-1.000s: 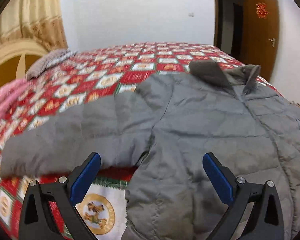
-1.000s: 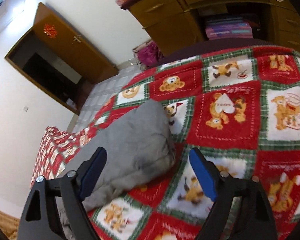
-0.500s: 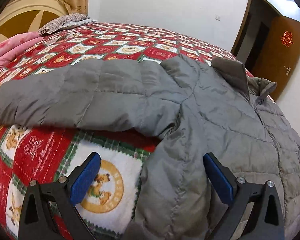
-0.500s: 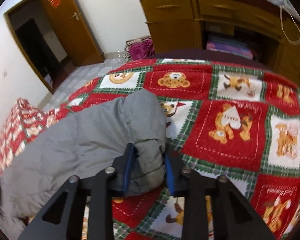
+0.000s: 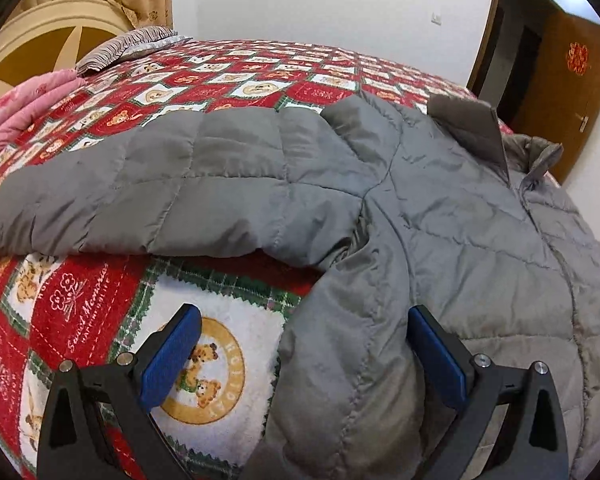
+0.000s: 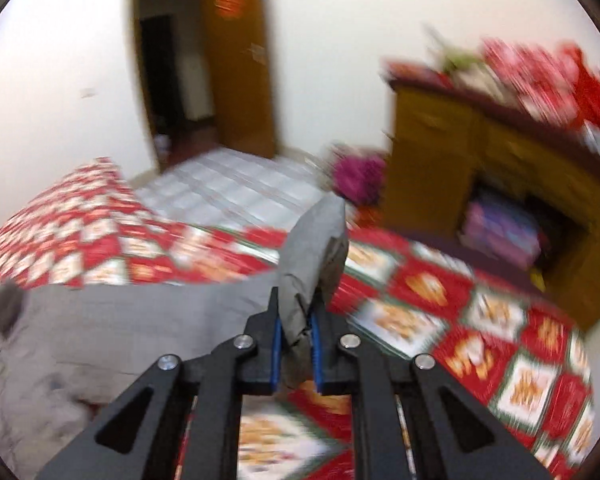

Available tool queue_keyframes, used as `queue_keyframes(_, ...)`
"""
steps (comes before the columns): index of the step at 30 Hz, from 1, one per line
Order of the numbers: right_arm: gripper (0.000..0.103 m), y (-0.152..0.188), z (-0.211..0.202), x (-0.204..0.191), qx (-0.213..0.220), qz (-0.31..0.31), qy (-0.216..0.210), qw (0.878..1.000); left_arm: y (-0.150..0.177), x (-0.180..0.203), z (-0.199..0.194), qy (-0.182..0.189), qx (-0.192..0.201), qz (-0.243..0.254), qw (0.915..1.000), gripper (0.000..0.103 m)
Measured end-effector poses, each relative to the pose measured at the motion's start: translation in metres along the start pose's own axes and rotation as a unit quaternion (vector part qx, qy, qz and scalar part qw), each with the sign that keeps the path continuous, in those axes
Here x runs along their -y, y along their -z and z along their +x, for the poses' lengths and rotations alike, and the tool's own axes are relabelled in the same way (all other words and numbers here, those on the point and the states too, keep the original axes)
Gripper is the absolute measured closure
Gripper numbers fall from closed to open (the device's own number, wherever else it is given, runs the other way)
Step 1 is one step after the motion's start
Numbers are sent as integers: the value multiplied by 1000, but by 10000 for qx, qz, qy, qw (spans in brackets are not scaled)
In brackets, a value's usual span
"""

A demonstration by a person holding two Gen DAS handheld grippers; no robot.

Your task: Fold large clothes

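A grey quilted jacket lies spread front-up on a bed, one sleeve stretched out to the left. My left gripper is open, low over the jacket's side edge below the armpit, with the fabric between its blue pads. In the blurred right wrist view my right gripper is shut on the cuff end of the other grey sleeve and holds it lifted above the bed, the sleeve trailing down to the jacket body.
The bed has a red, white and green bear-pattern blanket. A pink quilt and grey pillow lie by the headboard. A wooden dresser stands past the bed's foot, and an open brown door beyond.
My right gripper closed on the sleeve cuff and has lifted it up off the blanket, swinging fast. My left gripper has come lower and closer to the jacket's side, still open.
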State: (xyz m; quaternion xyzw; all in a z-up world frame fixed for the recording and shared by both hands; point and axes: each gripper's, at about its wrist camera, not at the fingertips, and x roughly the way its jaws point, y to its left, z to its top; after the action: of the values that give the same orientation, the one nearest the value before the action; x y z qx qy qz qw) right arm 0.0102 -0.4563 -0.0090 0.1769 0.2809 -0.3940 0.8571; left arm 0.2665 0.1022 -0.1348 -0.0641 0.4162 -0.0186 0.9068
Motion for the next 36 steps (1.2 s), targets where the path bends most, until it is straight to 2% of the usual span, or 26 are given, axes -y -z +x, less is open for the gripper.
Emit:
queue_keyframes(5, 89, -16, -53, -97, 503, -929, -877, 9905, 0, -2, -2, 141, 40, -113, 9998, 1)
queue_keyframes(12, 89, 9, -87, -232, 384, -1732, -2231, 9585, 0, -8, -3, 344, 94, -272, 9990, 1)
queue_keyframes(15, 89, 38, -91, -291, 214, -2041, -2764, 9389, 1, -12, -4, 437, 124, -345, 9984, 1)
queue_keyframes(22, 89, 108, -74, -396, -495, -2412, -3488, 9042, 1, -17, -4, 627, 168, -491, 9967, 1)
queue_keyframes(26, 89, 141, -64, -438, -875, -2600, -3752, 8854, 1, -20, -4, 725, 199, -566, 9956, 1)
queue_keyframes(31, 89, 167, -53, -458, -1312, -2596, -4183, 8605, 2, -24, -4, 847, 242, -671, 9938, 1)
queue_keyframes(33, 83, 175, -48, -464, -1523, -2530, -4502, 8427, 2, -24, -4, 869, 250, -688, 9935, 1)
queue_keyframes(34, 75, 178, -47, -467, -1614, -2500, -4594, 8369, 2, -24, -4, 872, 249, -690, 9935, 1)
queue_keyframes(35, 60, 180, -43, -469, -1817, -2427, -4773, 8248, 2, -24, -3, 869, 249, -688, 9935, 1)
queue_keyframes(36, 52, 180, -41, -469, -1977, -2314, -4938, 8145, 2, -24, -3, 865, 246, -683, 9936, 1)
